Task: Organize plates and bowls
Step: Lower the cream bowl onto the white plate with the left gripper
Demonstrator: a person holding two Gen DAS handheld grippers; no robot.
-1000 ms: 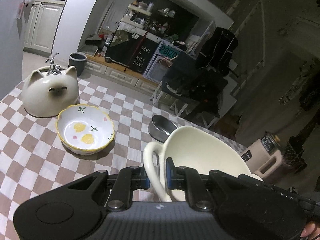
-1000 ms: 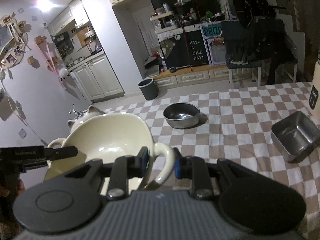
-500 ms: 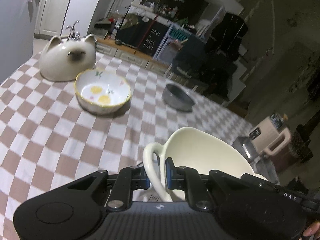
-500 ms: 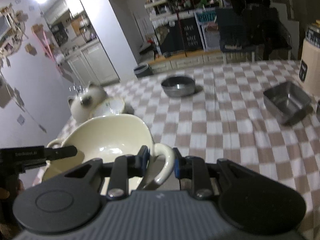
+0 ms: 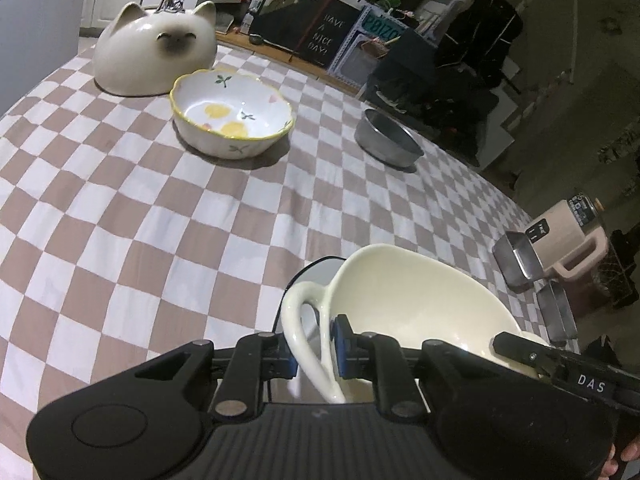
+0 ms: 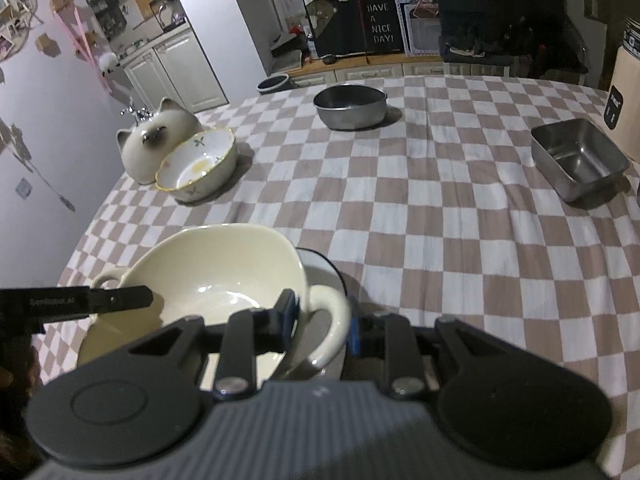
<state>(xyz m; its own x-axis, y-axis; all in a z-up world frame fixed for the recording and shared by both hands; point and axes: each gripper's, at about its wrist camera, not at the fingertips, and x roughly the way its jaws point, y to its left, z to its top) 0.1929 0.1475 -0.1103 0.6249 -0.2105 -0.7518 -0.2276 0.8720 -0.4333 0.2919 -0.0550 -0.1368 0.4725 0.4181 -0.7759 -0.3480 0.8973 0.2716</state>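
Both grippers, left gripper [image 5: 314, 350] and right gripper [image 6: 322, 320], clamp the cream bowl [image 6: 208, 276] handles, lowering it onto the near plate [image 6: 328, 268]; next, release evenly.

We cannot see most of the plate [image 6: 320, 258] under the cream bowl [image 6: 216, 276]; only a dark-rimmed arc shows, so whether the bowl rests on it is unclear. The left gripper [image 5: 313, 350] body hides the bowl's near side and lower handle. In the left view the second steel tray [image 5: 558, 312] is partly behind the bowl rim. The canister [image 6: 628, 92] is cut off at the right edge. Shelf items behind the chalkboard [image 6: 380, 24] are too small to tell.
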